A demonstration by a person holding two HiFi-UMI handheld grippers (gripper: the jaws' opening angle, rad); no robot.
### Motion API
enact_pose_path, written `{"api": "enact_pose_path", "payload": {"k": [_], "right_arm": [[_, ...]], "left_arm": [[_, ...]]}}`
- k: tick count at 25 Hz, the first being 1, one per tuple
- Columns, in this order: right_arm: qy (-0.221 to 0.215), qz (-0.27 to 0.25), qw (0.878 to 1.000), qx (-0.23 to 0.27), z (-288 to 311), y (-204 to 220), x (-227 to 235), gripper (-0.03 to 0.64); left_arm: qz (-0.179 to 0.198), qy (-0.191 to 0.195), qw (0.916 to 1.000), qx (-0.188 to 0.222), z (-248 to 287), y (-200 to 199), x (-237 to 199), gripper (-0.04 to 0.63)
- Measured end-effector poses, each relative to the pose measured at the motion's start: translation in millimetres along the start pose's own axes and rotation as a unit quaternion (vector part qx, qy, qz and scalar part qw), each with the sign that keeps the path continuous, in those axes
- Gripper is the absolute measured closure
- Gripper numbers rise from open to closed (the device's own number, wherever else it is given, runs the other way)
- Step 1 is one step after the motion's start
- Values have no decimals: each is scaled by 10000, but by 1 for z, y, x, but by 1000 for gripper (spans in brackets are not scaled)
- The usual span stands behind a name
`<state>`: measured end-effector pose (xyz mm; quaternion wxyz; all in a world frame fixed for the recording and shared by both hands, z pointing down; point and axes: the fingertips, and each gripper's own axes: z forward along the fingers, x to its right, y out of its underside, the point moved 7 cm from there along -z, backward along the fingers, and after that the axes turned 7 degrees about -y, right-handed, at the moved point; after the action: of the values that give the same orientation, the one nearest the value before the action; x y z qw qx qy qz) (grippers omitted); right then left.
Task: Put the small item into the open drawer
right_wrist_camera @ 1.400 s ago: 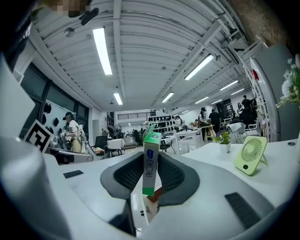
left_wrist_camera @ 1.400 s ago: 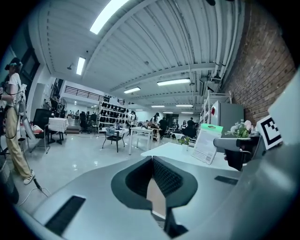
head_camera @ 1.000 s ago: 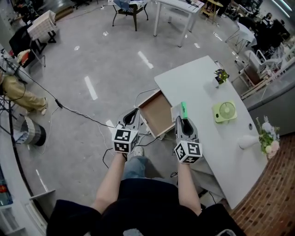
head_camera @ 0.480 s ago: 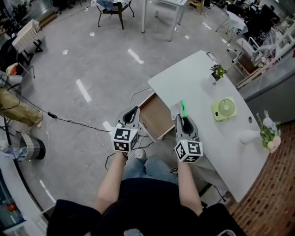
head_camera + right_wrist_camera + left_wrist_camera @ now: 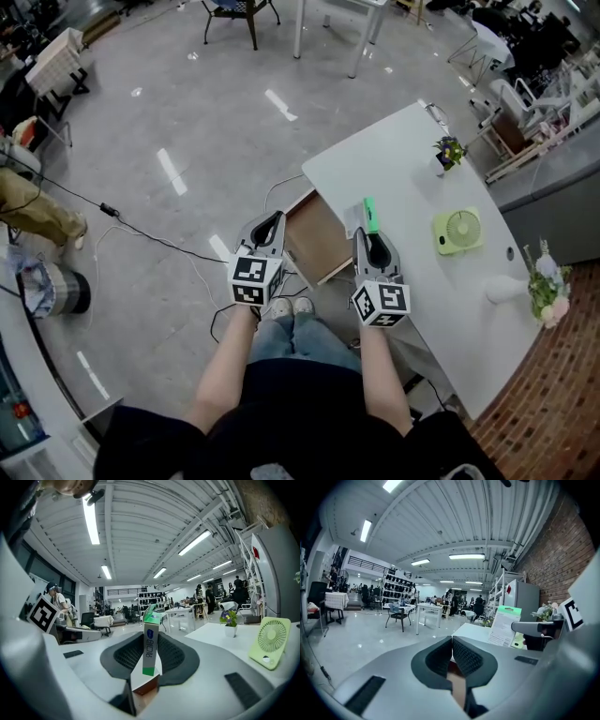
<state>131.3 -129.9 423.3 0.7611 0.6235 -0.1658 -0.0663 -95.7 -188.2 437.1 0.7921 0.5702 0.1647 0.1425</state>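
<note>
My right gripper [image 5: 367, 232] is shut on a small white box with a green end [image 5: 366, 215], held upright over the table edge just right of the open drawer [image 5: 317, 239]. In the right gripper view the box [image 5: 150, 648] stands on edge between the two dark pads [image 5: 173, 654]. The drawer juts out of the white table [image 5: 398, 173] and shows a bare brown bottom. My left gripper [image 5: 267, 228] hangs left of the drawer, over the floor. Its jaws [image 5: 451, 640] meet at the tips with nothing between them. The box [image 5: 505, 626] also shows at the right of the left gripper view.
A pale green desk fan [image 5: 457, 229] lies on the table to the right of the box, with a small potted plant [image 5: 450, 151] beyond it and a vase of flowers [image 5: 542, 278] at the far right. Cables [image 5: 155, 239] trail across the grey floor. Chairs and tables stand farther off.
Both grippers keep nearly the same places by the drawer, and the box stays in the right one. The head view has swung slightly, so table and floor sit a little differently.
</note>
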Motion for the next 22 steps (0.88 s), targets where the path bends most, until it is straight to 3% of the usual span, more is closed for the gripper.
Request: {"api": "enact_pose_path", "payload": {"k": [12,22], "right_arm": [[-331,82,9978,-575,51,41,-3,526],[-390,306,9935,-1028,103,135,3,526]], "left_arm": [[-97,-310,9987,-403,39,30,-22,574],[-149,-182,9962,-844,102,113,-32,574]]}}
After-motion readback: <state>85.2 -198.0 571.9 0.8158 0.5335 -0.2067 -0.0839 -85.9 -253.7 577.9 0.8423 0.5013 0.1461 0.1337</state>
